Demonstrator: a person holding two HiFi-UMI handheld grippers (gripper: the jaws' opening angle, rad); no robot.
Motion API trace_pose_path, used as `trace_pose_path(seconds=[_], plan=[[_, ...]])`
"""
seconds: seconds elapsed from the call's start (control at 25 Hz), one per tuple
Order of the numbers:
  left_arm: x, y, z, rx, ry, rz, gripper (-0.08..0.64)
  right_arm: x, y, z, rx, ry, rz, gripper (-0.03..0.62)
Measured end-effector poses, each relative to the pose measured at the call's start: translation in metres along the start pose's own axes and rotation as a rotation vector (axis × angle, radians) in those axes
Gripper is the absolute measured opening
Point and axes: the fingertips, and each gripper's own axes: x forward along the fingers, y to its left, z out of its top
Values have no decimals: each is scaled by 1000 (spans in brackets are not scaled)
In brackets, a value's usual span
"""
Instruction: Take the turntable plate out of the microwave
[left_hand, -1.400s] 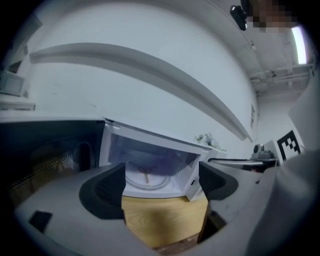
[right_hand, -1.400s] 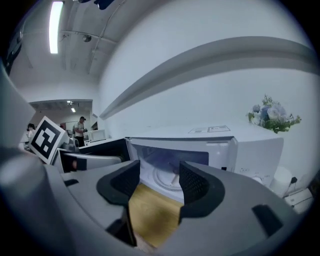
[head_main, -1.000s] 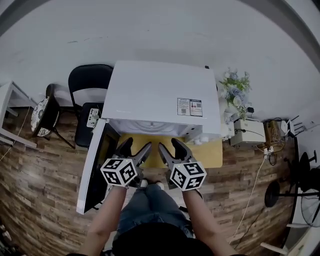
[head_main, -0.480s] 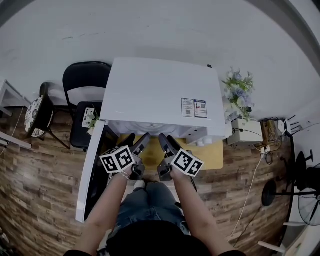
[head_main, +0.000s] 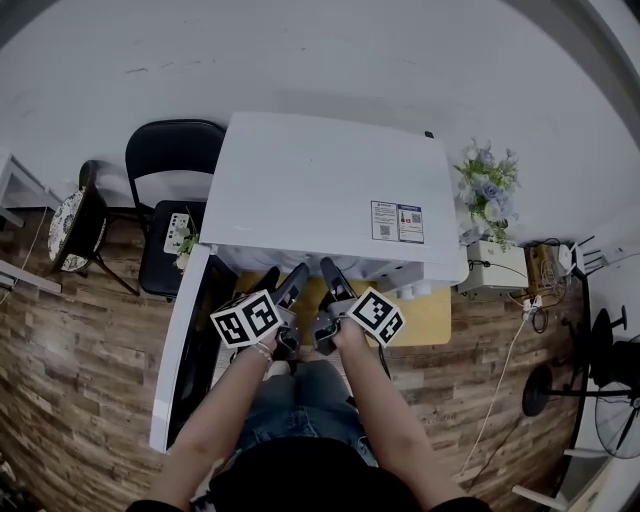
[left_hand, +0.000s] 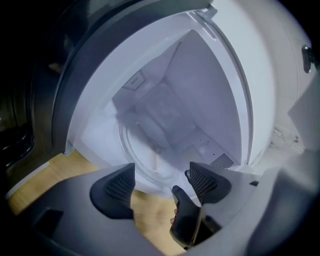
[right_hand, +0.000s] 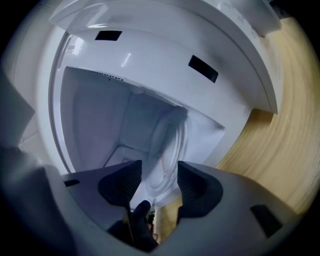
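Two tools are aimed side by side into the open microwave (head_main: 330, 190): left tool (left_hand: 160, 182) & right tool (right_hand: 159, 182), jaws apart, just been narrowed, nothing betw. them yet. Turntable plate (left_hand: 150, 150) is seen flat on the cavity floor; its rim is prob. to be taken from both sides.

Microwave (head_main: 330, 190): on table (head_main: 425, 312); door (head_main: 188, 340) swung open at its left.
Plate (left_hand: 152, 145): inside microwave, on its floor.
Chair (head_main: 175, 165): left of microwave.
Flowers (head_main: 487, 185): right of microwave.
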Motion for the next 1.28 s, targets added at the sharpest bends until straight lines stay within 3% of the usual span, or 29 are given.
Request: trace_pose_path(seconds=[0.24,0.4,0.6,0.8,1.0,1.28], plan=[[-1,2,1,34,4,22,336,3,-9,0,128,18,-70,171],[5,5,-3,-31,25,7,327,8,-6,-3,161,44,-101,201],[13,7,-8,-136,48,33,309,6,-14,-4,181,29,-119,120],[17,10,-10,-176,30,68,284,5,-11,-3,212,7,-35,121],[23,7,-9,-232,32,14,269,5,-7,-1,240,6,57,122],[23,29,-12,-354,-8,32,64,1,-7,-2,253,10,117,123]])
